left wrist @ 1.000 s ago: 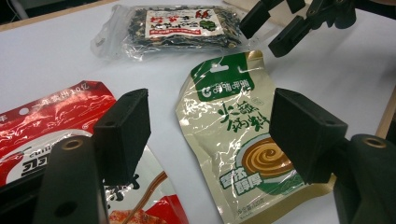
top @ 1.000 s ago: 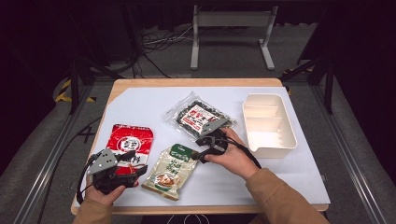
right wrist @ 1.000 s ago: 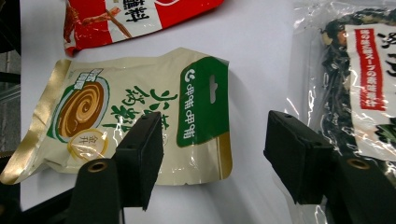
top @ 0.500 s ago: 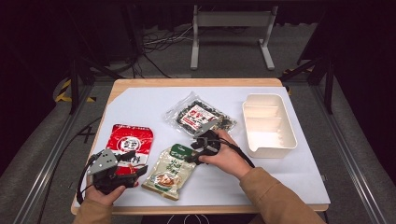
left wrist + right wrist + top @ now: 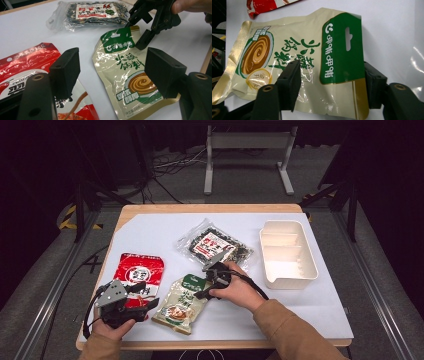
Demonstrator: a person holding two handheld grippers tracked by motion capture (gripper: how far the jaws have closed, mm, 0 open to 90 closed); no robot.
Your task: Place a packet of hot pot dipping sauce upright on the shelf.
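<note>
From the high view we see our right tongs [image 5: 212, 281] at the green top corner of the beige-and-green sauce pouch [image 5: 181, 303], which lies flat on the white bench [image 5: 150, 237] between the red snack packet [image 5: 137, 275] and the white divided tray [image 5: 288, 254]. Our left tongs [image 5: 142, 296] rest over the red packet's lower end.

In the left gripper view our left tongs [image 5: 112, 72] stand wide apart, holding nothing; the pouch [image 5: 125, 75] lies ahead, and a bag of dried seaweed [image 5: 92, 13] beyond.

In the right gripper view our right tongs [image 5: 332, 82] straddle the pouch's [image 5: 294, 55] green header, jaws just closing, pads apparently not yet pressing.
</note>
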